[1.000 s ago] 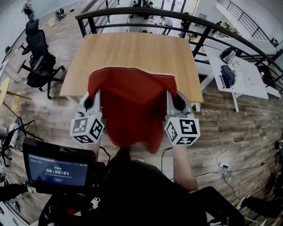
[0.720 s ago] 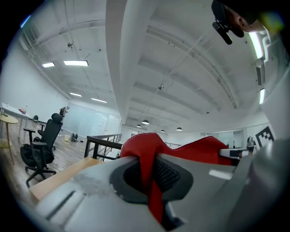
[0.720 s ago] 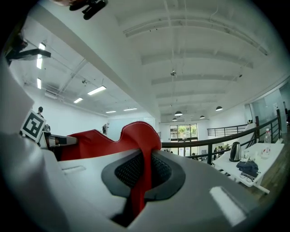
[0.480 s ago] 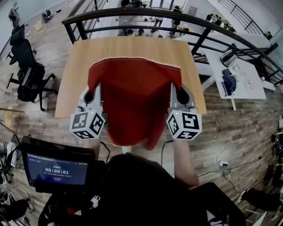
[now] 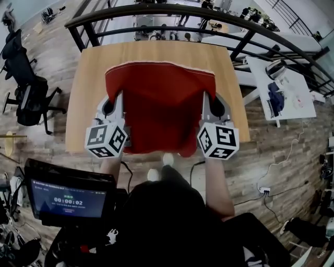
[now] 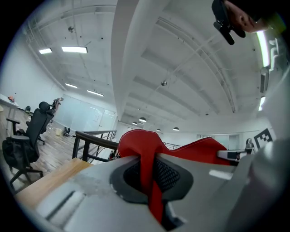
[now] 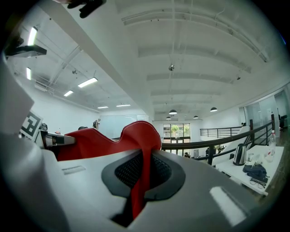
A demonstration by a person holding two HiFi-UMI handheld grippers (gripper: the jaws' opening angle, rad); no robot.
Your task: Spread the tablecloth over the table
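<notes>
A red tablecloth [image 5: 160, 101] with a white-stitched far edge hangs stretched between my two grippers above the wooden table [image 5: 83, 88]. Its far edge reaches about halfway across the tabletop, and its near part droops at the table's front edge. My left gripper [image 5: 111, 106] is shut on the cloth's left side and my right gripper [image 5: 212, 104] is shut on its right side. In the left gripper view the red cloth [image 6: 141, 142] is pinched between the pads of the left gripper [image 6: 148, 176]. The right gripper view shows the same: cloth [image 7: 138, 136] clamped in the right gripper [image 7: 142, 176].
A black railing [image 5: 156, 11] runs behind the table's far edge. Black office chairs [image 5: 23, 78] stand at the left, and a white desk [image 5: 287, 91] with items is at the right. A small screen [image 5: 68, 197] sits low at the left. Cables and a power strip [image 5: 263, 190] lie on the floor.
Both grippers have carried the cloth forward over the table. Its far edge now lies farther across the tabletop, and less cloth hangs below the front edge.
</notes>
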